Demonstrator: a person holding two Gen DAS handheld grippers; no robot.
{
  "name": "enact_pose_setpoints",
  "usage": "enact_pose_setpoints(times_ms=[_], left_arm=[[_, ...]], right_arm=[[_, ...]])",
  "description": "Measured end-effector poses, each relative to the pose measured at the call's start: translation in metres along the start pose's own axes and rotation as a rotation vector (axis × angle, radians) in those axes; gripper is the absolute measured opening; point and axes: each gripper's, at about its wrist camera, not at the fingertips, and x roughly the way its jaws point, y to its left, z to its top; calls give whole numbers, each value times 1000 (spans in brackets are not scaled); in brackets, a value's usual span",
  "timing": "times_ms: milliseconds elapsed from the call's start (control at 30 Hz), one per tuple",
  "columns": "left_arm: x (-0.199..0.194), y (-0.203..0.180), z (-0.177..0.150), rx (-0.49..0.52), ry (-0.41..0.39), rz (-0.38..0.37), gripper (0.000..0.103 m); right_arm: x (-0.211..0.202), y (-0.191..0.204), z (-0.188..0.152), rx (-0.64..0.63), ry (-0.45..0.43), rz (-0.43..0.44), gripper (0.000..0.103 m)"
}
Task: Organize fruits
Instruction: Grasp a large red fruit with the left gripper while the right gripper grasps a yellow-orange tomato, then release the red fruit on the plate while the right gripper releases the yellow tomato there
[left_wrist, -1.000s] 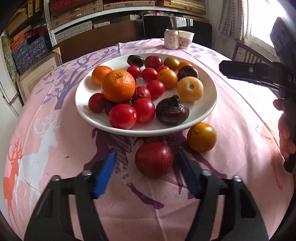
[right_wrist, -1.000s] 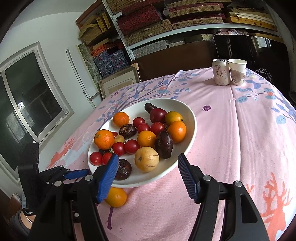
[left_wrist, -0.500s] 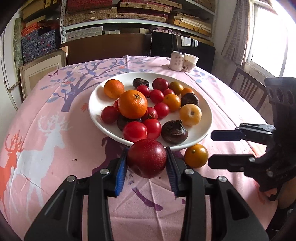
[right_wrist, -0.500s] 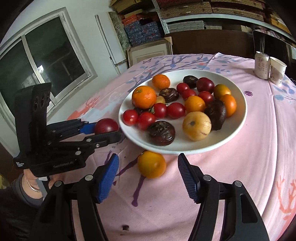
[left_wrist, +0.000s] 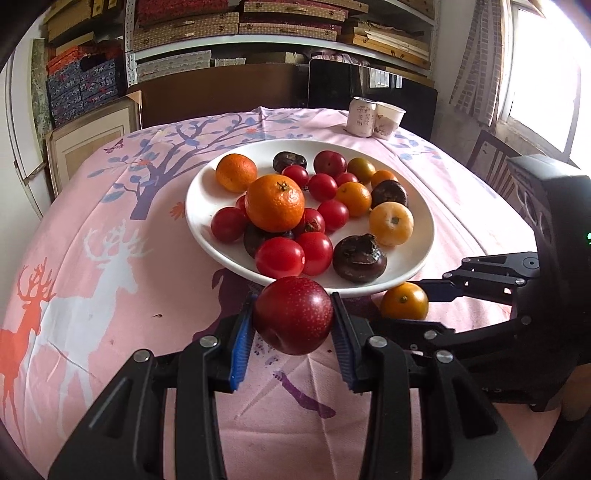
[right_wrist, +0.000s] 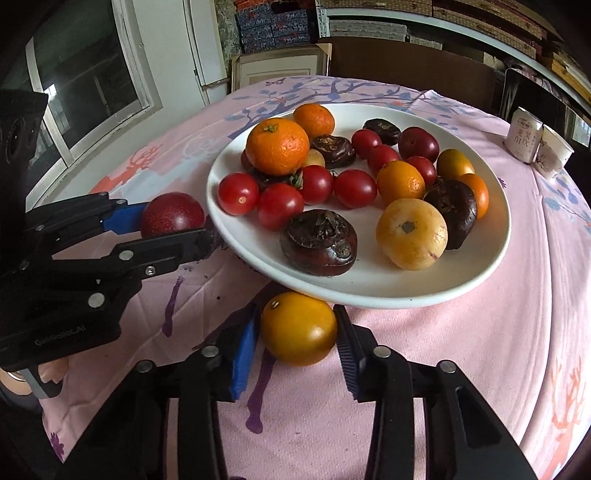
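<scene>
Two fruits sit gripped just off the white plate's near rim: the left gripper clamps a red plum, and the right gripper, jaws just closing, pinches an orange tomato. Bare pink tablecloth spreads left of the plate.

The left gripper clamps a dark red plum between its blue pads, just in front of the white plate heaped with fruit. At right, the right gripper has just closed around an orange-yellow fruit on the pink-clothed counter.
</scene>
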Motion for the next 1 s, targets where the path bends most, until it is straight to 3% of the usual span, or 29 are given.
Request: enact_pose_setpoints(times_ms=[367,533,733,900,933,967,1000], left_arm=[[4,0,-2,4,17,10,38],[-13,0,5,-14,-46,-22,38],[-15,-17,48,21,-75,-24,38],[24,-33,78,49,-42,-17,39],[33,-34,80,49,-28,-6,44],[40,-35,82,46,-14,-10,56],[40,-37,81,51,-28,-17,62]], right_arm=[[-16,-14,-13,76,-32,79,37],[-42,-28,-14,135,-84,134,37],[-75,-61,39,209,-184,106,37],[-47,-89,91,312,-173,108,39],[-38,-93,97,324,-160,119,39],[-30,-96,101,339,-152,124,41],[-26,-98,103,356,-154,119,48]])
